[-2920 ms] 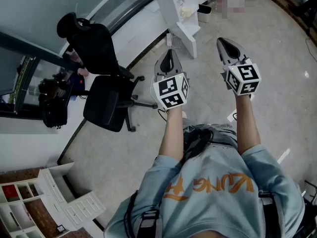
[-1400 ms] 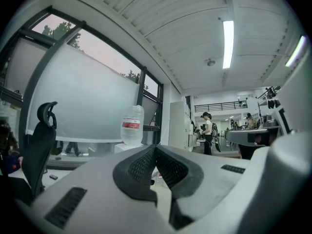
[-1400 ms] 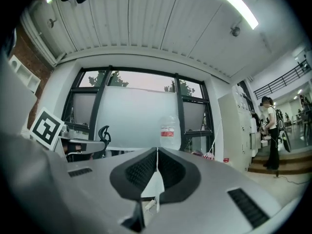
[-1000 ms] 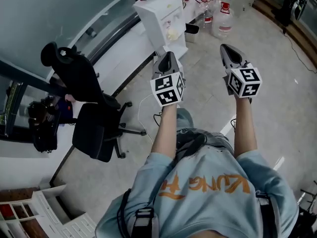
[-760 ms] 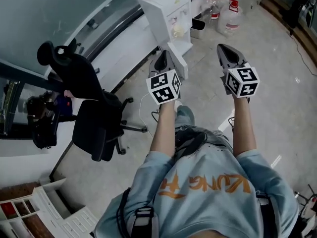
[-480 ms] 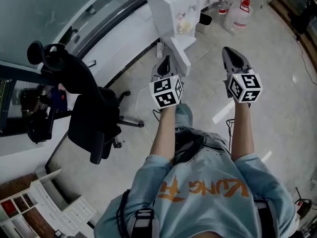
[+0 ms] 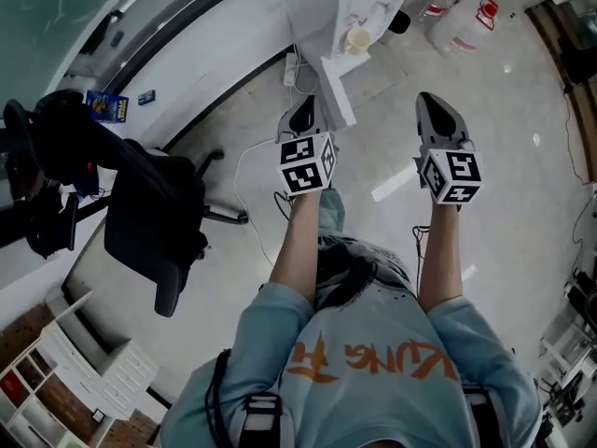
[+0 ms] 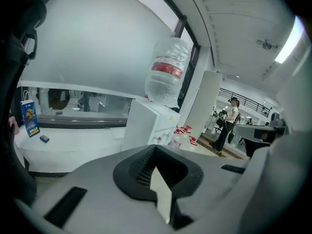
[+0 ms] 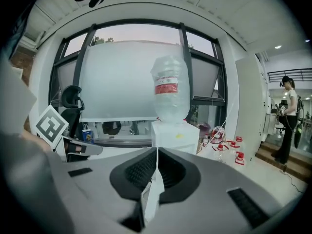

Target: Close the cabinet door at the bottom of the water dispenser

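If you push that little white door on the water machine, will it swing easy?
Probably yes: the cabinet door looks like a thin, stiff panel hanging open off the water dispenser. The big bottle on top might make it tippy, so push gently.

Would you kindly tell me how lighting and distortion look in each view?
Head view: fisheye curving the edges, bright glare streaks on the floor. Left gripper view: dark vignetted corners, ceiling light blown out. Right gripper view: window frame bowed, bottle backlit.

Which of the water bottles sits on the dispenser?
The large bottle with the red label, atop the white dispenser; the red-capped bottles stand on the floor beside it.
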Tool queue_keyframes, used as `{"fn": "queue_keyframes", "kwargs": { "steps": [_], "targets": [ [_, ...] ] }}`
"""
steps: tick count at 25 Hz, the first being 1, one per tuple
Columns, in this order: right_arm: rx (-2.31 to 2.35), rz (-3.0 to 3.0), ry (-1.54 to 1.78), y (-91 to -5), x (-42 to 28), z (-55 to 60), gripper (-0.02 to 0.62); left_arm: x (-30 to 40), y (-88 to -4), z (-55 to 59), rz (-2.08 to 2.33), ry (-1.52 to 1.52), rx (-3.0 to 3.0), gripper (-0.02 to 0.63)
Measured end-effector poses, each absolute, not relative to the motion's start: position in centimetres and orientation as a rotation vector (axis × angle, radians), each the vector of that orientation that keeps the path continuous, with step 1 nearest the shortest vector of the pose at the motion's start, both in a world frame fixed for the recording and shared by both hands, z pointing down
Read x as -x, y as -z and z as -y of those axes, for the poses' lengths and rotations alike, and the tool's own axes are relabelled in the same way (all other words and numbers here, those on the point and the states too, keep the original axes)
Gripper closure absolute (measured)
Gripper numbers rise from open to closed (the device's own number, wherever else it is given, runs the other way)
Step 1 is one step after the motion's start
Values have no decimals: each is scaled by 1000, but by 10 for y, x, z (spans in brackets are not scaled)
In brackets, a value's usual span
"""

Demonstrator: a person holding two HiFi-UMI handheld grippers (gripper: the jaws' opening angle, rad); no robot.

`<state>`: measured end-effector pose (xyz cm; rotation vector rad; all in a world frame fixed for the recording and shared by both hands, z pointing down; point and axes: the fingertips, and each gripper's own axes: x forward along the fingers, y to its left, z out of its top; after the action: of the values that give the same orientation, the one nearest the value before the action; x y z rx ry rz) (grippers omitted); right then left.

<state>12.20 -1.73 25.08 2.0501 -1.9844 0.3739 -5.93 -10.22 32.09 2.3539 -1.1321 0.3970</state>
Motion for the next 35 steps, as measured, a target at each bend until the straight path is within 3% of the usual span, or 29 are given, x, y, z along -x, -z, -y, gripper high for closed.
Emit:
{"fn": "queue_keyframes", "kwargs": {
  "steps": [24,35],
  "targets": [
    [-1866,2183,-628,-372,-148,190,565,66,-388,162,1383,-543,-2098,598],
    [-1722,2122,-662,-473,-139,150,565,37,-497,147,1254,-588,-2066,598]
  ]
}}
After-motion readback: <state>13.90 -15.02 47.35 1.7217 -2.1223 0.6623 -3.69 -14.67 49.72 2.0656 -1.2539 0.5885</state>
